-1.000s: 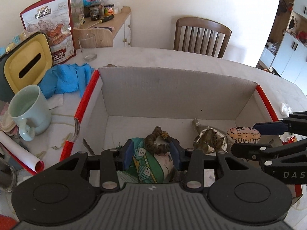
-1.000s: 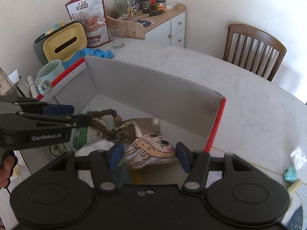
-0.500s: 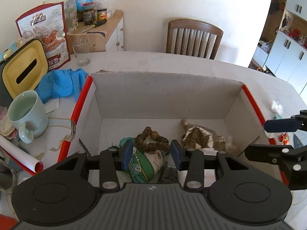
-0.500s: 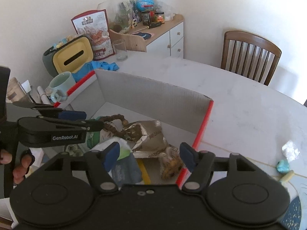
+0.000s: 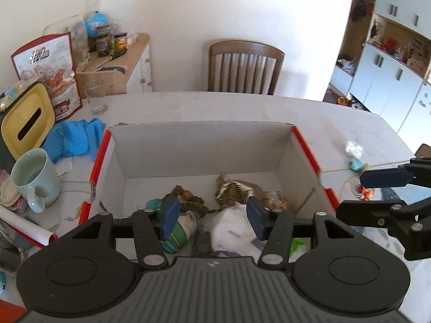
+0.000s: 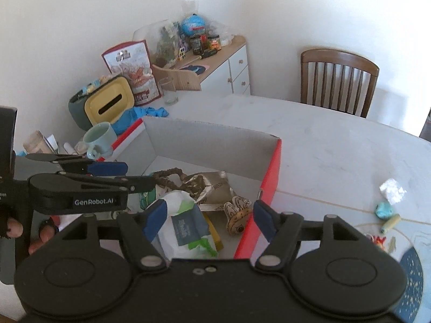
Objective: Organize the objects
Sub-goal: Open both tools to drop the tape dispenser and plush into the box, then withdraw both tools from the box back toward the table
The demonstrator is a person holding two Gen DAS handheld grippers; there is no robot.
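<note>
An open cardboard box [image 5: 202,145] with red edges stands on the white table; it also shows in the right wrist view [image 6: 210,142]. In it lie a brown bead string [image 5: 188,202], a foil bag [image 6: 210,185], a white pouch [image 6: 186,220], a green-patterned bag [image 5: 175,237] and a small cartoon-face plush [image 6: 237,215]. My left gripper [image 5: 212,216] is open and empty above the box's near side. My right gripper [image 6: 207,218] is open and empty above the box's right corner; the plush lies below it.
Left of the box are a pale green mug [image 5: 35,177], a blue cloth [image 5: 72,137], a yellow-lidded bin [image 5: 24,123], a snack bag [image 5: 51,72] and a glass [image 5: 95,97]. Small bits lie on the table at right [image 6: 385,210]. A wooden chair [image 5: 245,67] stands behind.
Both grippers opened and rose back from the box. The right let go of the plush, which now lies in the box. The left let go of the green-patterned bag.
</note>
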